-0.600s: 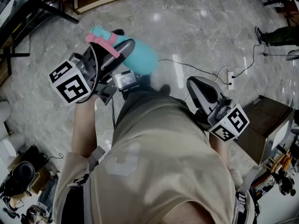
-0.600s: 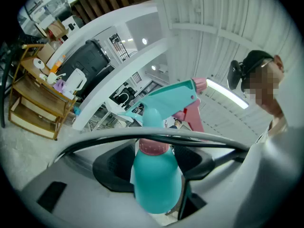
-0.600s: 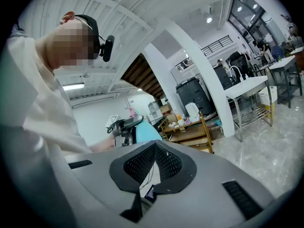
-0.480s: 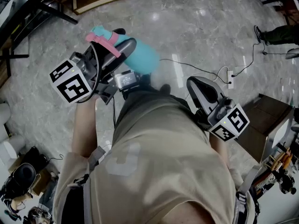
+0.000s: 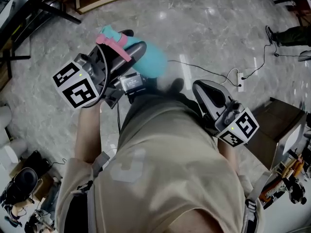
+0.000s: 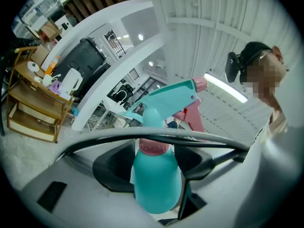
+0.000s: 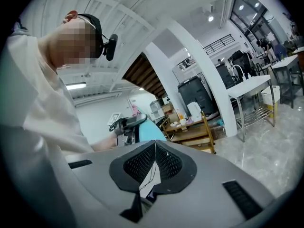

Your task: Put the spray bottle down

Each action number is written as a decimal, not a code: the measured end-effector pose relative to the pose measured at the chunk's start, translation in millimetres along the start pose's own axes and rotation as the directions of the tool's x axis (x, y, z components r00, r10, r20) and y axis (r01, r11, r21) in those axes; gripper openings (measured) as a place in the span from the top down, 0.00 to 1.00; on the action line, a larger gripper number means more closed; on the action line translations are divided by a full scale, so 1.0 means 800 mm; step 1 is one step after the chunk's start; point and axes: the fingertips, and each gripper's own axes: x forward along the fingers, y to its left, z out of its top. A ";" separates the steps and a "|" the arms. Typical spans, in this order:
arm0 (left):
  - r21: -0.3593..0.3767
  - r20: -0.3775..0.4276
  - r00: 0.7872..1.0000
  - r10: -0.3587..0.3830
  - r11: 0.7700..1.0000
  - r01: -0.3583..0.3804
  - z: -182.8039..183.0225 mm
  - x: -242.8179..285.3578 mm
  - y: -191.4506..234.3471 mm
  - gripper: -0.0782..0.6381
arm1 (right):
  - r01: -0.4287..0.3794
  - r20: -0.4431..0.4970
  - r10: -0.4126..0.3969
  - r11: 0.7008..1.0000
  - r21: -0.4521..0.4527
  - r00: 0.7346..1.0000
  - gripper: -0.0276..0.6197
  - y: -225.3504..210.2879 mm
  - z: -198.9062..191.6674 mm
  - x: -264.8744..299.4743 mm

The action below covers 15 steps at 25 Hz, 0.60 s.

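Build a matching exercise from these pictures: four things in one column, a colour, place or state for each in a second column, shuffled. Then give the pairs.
Things
1. spray bottle
2. left gripper
3. right gripper
4. power strip

Colour, place or state
A. jaws together, nothing between them
B. white, lying on the floor
C. teal body, held off the ground
D. jaws clamped on the bottle

Pairs: 1-C, 2-D, 3-A, 4-B
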 end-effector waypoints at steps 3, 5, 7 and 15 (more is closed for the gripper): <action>-0.034 0.008 0.999 -0.031 0.999 0.031 -0.003 0.014 -0.011 0.53 | -0.017 0.004 0.017 1.000 0.005 1.000 0.93 -0.009 0.000 -0.005; -0.057 0.023 0.998 -0.052 0.997 0.053 -0.001 0.027 -0.019 0.53 | -0.029 0.011 0.029 1.000 -0.006 1.000 0.93 -0.017 0.002 -0.007; -0.042 0.021 0.999 -0.037 0.998 0.038 -0.003 0.043 -0.021 0.53 | -0.040 0.018 0.040 0.999 -0.017 0.999 0.93 -0.028 0.004 -0.010; 0.090 -0.068 0.998 0.014 0.996 -0.008 -0.021 0.157 -0.053 0.53 | -0.080 0.070 0.080 0.997 -0.007 0.994 0.93 -0.100 0.035 -0.049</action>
